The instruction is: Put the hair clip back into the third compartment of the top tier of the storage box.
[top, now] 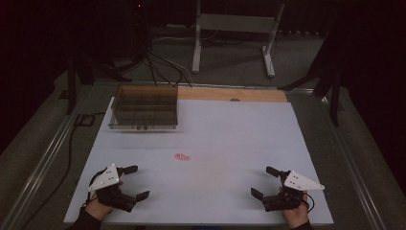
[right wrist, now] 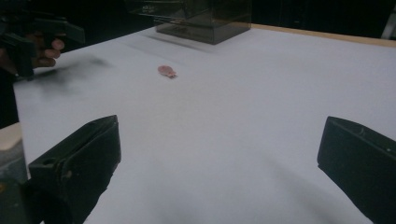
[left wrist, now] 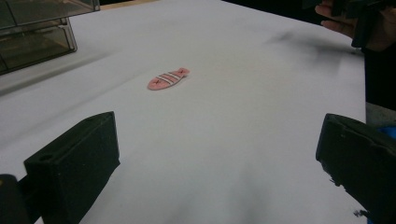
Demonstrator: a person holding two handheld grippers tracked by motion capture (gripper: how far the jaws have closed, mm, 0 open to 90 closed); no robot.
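A small pink fish-shaped piece with white stripes (top: 182,156) lies flat near the middle of the white table top; it also appears as the pink fish (left wrist: 167,78) and, smaller, the pink fish (right wrist: 167,71). My left gripper (top: 135,182) rests at the near left, open, nothing between its jaws, well short of the fish. My right gripper (top: 265,181) sits at the near right, open and empty too. In its own view the left gripper (left wrist: 217,158) points toward the fish; the right gripper (right wrist: 219,158) points across the table.
A clear smoky plastic drawer box (top: 144,106) stands at the back left of the white sheet (top: 230,129). A wooden strip (top: 232,94) runs along the far edge. Cables and a metal stand leg (top: 196,43) lie on the floor beyond.
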